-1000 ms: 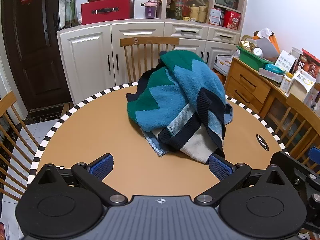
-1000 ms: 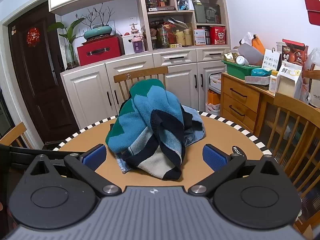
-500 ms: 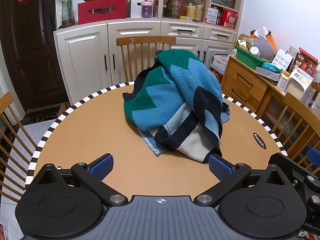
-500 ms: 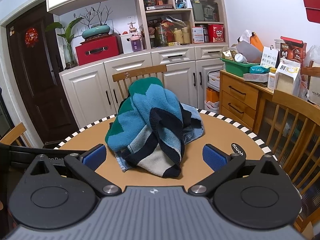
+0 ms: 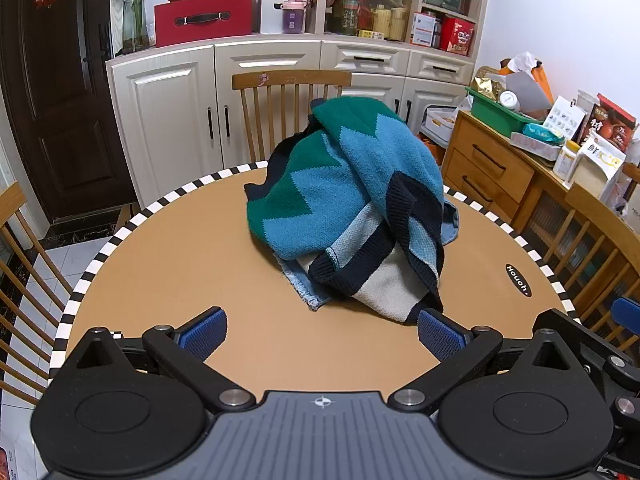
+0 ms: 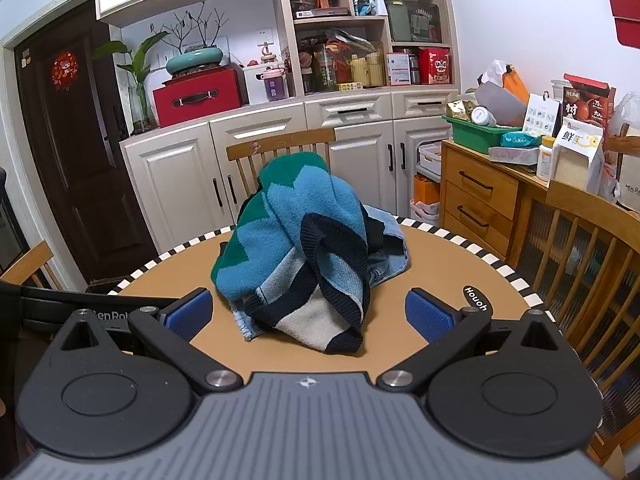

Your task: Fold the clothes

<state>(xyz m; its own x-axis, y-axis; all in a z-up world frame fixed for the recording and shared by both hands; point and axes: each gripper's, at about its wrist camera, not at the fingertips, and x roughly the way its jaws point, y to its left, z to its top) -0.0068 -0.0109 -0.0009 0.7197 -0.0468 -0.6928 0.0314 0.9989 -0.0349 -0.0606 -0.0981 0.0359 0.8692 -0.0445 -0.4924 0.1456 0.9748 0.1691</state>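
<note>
A crumpled knit sweater (image 5: 344, 200) in teal, blue, navy and cream lies heaped on the round tan table (image 5: 180, 264). A light denim garment (image 5: 300, 286) sticks out from under it. The heap also shows in the right wrist view (image 6: 304, 248), with the denim (image 6: 390, 240) behind it. My left gripper (image 5: 322, 332) is open and empty over the table's near edge, short of the heap. My right gripper (image 6: 308, 312) is open and empty, its fingers either side of the heap's near end without touching.
Wooden chairs stand behind the table (image 5: 292, 80), at the left (image 5: 16, 248) and at the right (image 6: 580, 248). White cabinets (image 5: 168, 112) line the back wall. A cluttered wooden dresser (image 5: 504, 168) stands at the right. The table has a checkered rim (image 5: 100, 256).
Both grippers have drifted slightly; the left view has tipped down and crept a little toward the heap. The clothes have not moved and both grippers stay open.
</note>
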